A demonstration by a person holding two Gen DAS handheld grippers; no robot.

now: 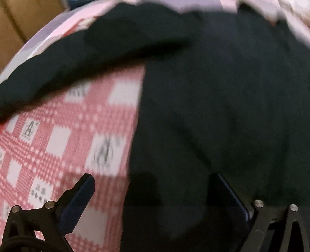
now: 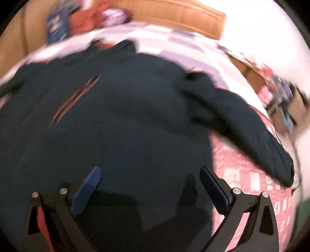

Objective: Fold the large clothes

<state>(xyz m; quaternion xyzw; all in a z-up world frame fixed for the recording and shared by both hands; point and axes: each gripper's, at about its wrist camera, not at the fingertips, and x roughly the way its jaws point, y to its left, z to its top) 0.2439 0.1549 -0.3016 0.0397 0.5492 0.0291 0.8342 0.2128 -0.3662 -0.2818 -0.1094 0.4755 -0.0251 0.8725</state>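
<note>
barely begun: dark sweater (image 2: 120,116) spread flat on checked bed cover (image 1: 64,135), sleeves out, no fold visible. left gripper (image 1: 153,195), right gripper (image 2: 151,186): jaws wide, empty.

Domestic bedroom setting. The working surface is a bed covered with a red-and-white checked sheet (image 1: 64,135) printed with small dark motifs, adjoined at its far side by bedding in pale lilac and white blocks (image 2: 195,46). A dark garment (image 2: 116,116) lies spread across the bed. Behind the bed stands a brown wooden headboard or panel (image 2: 189,17), against which soft household items are piled: a blue item (image 2: 56,29), a rust-red cloth (image 2: 85,21) and a purple patterned piece (image 2: 116,16). Both views are motion-blurred, so finer detail is unclear.
</note>
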